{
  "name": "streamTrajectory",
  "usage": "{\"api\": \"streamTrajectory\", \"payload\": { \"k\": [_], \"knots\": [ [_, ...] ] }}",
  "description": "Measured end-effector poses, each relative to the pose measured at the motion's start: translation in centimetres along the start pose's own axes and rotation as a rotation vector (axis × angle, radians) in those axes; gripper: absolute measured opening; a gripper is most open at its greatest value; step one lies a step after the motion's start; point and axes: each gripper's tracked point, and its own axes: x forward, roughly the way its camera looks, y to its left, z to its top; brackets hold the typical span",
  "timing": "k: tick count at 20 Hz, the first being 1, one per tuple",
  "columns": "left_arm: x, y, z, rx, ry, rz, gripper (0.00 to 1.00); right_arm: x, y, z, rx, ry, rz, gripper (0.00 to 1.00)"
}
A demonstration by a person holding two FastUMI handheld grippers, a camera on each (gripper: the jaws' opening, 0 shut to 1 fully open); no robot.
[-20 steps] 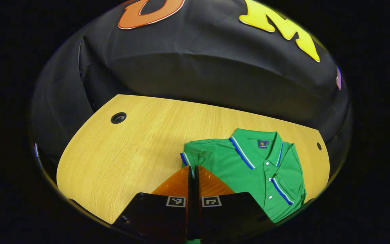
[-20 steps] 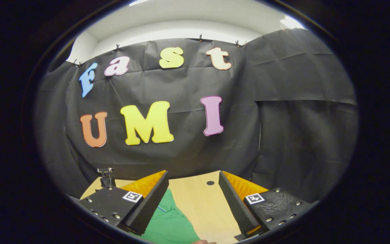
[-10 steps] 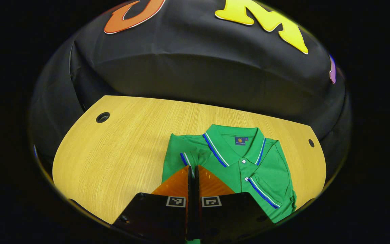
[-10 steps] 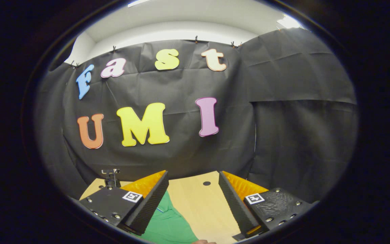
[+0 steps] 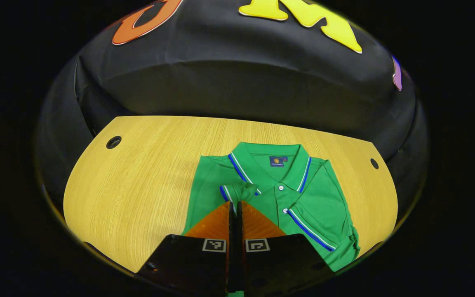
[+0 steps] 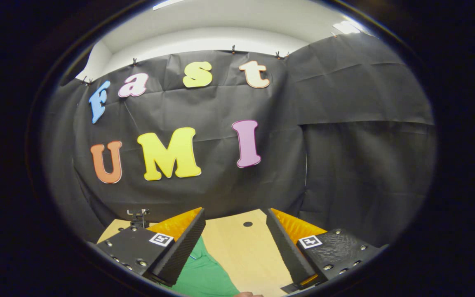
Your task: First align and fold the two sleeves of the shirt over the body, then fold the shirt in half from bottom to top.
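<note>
Carried rightward, left tongs pinch sleeve over shirt; right tongs spread.

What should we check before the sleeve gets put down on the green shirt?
1. Left gripper shut on the sleeve: ok.
2. Sleeve carried over the shirt body, near the collar: ok.
3. Other sleeve already folded over the body: ok.
4. Right gripper open and holding nothing: ok.
5. Sleeve lying flat, no bunching: not ok, it is crumpled at the fingers.
6. Shirt's bottom hem lying straight: cannot tell.
</note>
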Motion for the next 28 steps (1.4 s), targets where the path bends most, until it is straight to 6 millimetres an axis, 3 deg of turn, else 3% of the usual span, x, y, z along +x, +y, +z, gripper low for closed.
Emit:
{"api": "streamTrajectory", "payload": {
  "k": [1, 2, 3, 5, 10, 17, 19, 23, 28],
  "knots": [
    [-0.1, -0.2, 0.3, 0.016, -0.019, 0.0, 0.06, 0.1, 0.0, -0.1, 0.005, 0.002, 0.003, 0.94],
    [0.2, 0.4, 0.2, 0.034, -0.033, 0.006, 0.0, 0.1, 0.0, -0.2, 0.008, 0.001, 0.003, 0.94],
    [-1.3, 0.0, 1.2, 0.068, -0.057, 0.015, 0.29, 0.1, 0.0, -0.2, 0.012, 0.001, 0.006, 0.94],
    [-2.2, -0.4, 1.8, 0.126, -0.09, 0.026, 0.87, 0.3, 0.0, -0.5, 0.022, 0.004, 0.015, 0.94],
    [-7.7, 0.0, 0.9, 0.162, -0.14, 0.033, 0.87, 1.5, 0.6, -2.8, 0.042, 0.046, 0.062, 0.91],
    [-19.6, 4.0, -1.5, 0.104, -0.247, 0.062, 0.87, 3.1, 1.5, -7.1, 0.021, 0.136, 0.139, 0.94],
    [-22.2, 5.3, -3.2, 0.097, -0.266, 0.091, 0.87, 3.3, 2.0, -9.4, 0.009, 0.18, 0.161, 0.91],
    [-25.8, 7.2, -8.0, 0.087, -0.231, 0.141, 0.87, 3.0, 2.8, -14.5, -0.04, 0.274, 0.2, 0.95],
    [-26.5, 8.6, -15.7, -0.016, -0.097, 0.149, 0.87, 0.9, 3.3, -22.4, -0.068, 0.443, 0.217, 0.95]
  ]
}}
